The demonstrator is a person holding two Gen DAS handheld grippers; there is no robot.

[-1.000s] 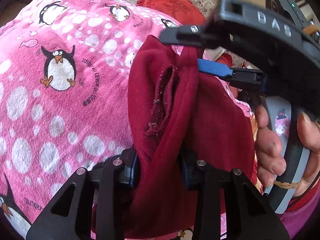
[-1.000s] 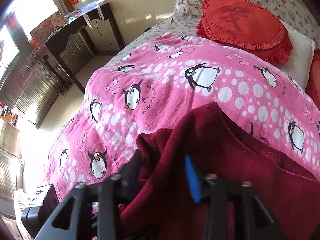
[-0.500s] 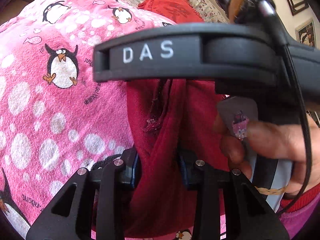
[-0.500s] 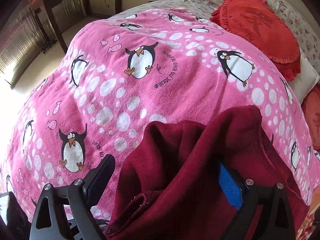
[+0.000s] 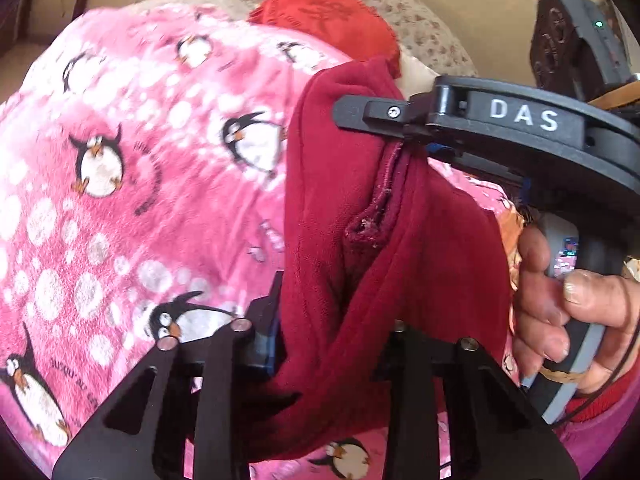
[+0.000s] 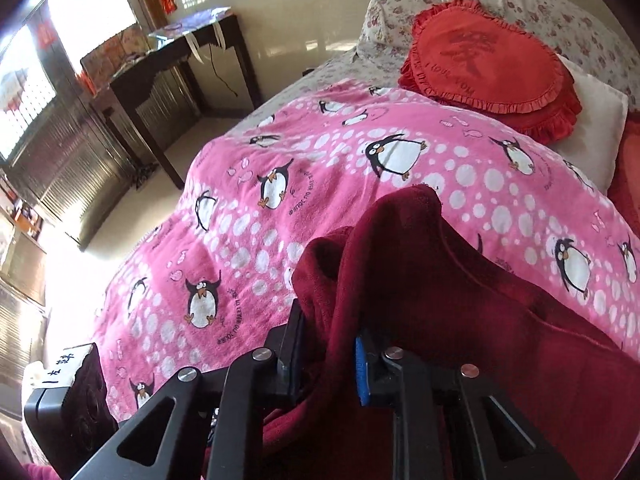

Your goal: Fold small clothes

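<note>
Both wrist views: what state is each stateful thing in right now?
Left tool: shut on the dark red garment.
Right tool: shut on the same garment.
Dark red garment: bunched, lifted off the blanket, not yet folded flat.
Penguin blanket: spread over the bed.
Red heart cushion: propped against the floral pillows.

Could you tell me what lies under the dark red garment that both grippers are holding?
The pink penguin blanket spreads beneath the dark red garment, showing on every side of it. Whatever sits directly below the cloth is covered, as is most of each gripper's inner finger surface.
</note>
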